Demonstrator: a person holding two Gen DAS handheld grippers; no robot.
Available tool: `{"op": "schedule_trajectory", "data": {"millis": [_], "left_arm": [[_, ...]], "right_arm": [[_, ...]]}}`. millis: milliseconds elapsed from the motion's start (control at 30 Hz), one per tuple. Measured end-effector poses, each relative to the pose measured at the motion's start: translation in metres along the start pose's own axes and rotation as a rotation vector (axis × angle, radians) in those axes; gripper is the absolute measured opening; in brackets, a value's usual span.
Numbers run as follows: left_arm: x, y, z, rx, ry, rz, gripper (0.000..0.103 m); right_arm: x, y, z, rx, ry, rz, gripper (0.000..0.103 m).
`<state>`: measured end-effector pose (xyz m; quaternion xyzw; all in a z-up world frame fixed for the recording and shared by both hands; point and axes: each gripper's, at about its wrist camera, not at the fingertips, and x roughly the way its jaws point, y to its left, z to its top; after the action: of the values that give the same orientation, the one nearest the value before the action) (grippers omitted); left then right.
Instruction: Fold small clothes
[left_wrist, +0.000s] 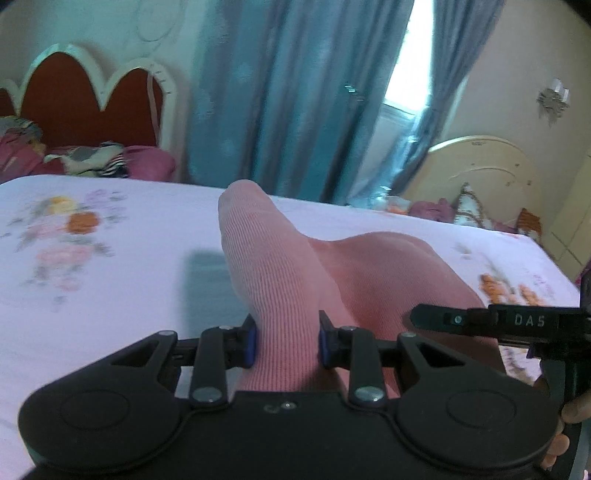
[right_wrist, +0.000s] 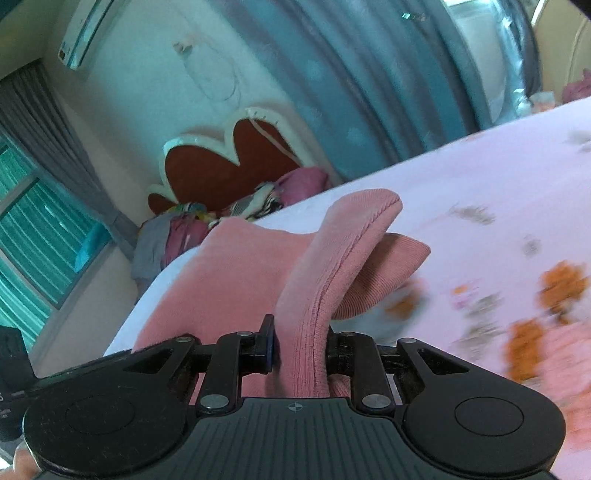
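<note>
my left gripper (left_wrist: 286, 341) clamped on pink ribbed knit garment (left_wrist: 280, 266); right gripper (right_wrist: 300, 345) pinches its hemmed edge. cloth runs lengthwise ahead of both grippers, hanging over floral bed sheet (left_wrist: 110, 288).

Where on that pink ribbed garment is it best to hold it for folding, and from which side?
By its edges, as now: the left gripper pinches a bunched ribbed fold, and the right gripper clamps the thick hemmed edge of the pink garment. Coming from the near side over the bed sheet seems best, since the hem gives firm bulk.
</note>
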<state>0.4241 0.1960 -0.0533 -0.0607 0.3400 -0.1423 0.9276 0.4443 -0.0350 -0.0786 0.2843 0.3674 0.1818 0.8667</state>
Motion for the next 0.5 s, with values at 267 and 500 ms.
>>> {"op": "schedule_trajectory", "data": {"millis": [267,500], "left_arm": [[0.018,0.071,-0.039,-0.027,0.048,0.077,0.032],[0.019,0.079,-0.040,-0.009,0.044,0.089,0.043]], "right_arm": [[0.080,0.003,-0.018,0.007,0.089,-0.083,0.022],[0.070,-0.021,-0.014,0.054,0.076,-0.201,0.029]]}}
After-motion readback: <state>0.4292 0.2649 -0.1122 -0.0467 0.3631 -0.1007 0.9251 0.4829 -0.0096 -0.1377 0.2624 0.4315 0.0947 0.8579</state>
